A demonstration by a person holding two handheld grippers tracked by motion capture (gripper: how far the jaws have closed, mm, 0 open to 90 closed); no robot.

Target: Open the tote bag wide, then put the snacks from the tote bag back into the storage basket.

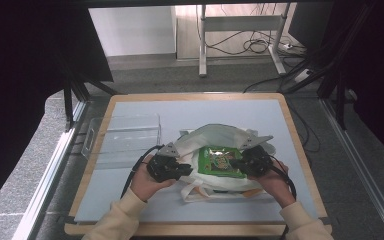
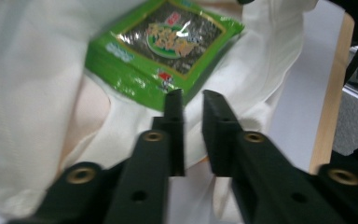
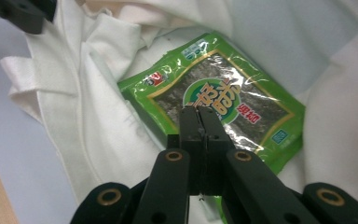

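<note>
green packet lying flat on the white bag at mid tabletop, between the two grippers. left gripper: jaws slightly parted, nothing between them, packet corner just ahead of the tips. right gripper: jaws closed together, tips over the packet's face; whether they pinch its film cannot be told. the right gripper is the nearer.

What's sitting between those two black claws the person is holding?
A green snack packet lies between the left claw and the right claw, on a white cloth bag. The high view shows it best.
</note>
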